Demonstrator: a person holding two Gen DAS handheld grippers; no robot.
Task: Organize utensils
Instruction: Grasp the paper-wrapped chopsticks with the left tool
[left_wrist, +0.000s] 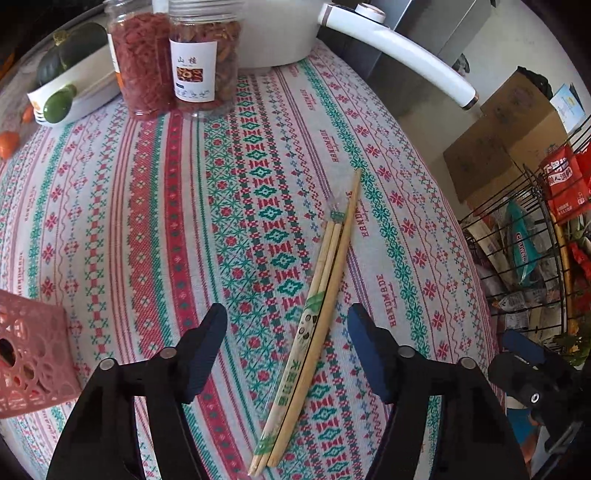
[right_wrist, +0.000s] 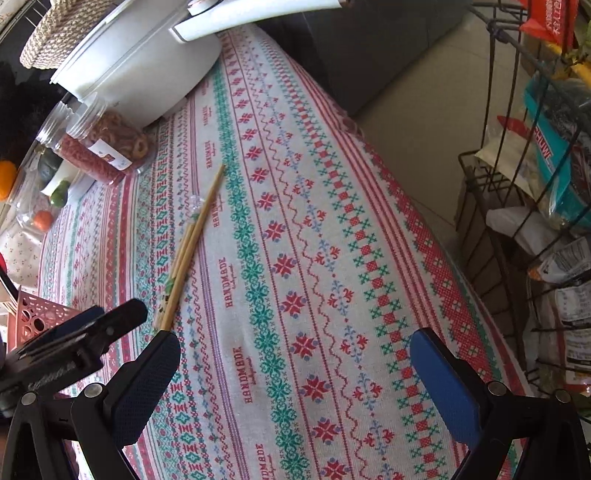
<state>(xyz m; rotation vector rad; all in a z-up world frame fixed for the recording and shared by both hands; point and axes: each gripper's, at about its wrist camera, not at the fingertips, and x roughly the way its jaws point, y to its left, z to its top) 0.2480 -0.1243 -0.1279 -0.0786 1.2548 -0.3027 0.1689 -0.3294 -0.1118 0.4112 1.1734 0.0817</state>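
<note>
A pair of bamboo chopsticks (left_wrist: 320, 291) in a clear sleeve with green print lies on the patterned tablecloth (left_wrist: 147, 221), with a loose chopstick tight against its right side. My left gripper (left_wrist: 287, 312) points steeply down over them. It is open, the sticks run between its fingers, and neither pad touches them. In the right wrist view the chopsticks (right_wrist: 188, 243) lie at the left, and the left gripper's tip (right_wrist: 125, 314) hovers by their near end. My right gripper (right_wrist: 295, 338) is open over bare cloth, with nothing between its fingers. A pink lattice basket (left_wrist: 29, 354) sits at the left edge.
Two clear jars of dried food (left_wrist: 173, 62) and a white pot with a long handle (left_wrist: 399, 51) stand at the back. A white bowl of green vegetables (left_wrist: 62, 88) is back left. Past the table's right edge stand a wire rack of packets (right_wrist: 535, 184) and a cardboard box (left_wrist: 502, 136).
</note>
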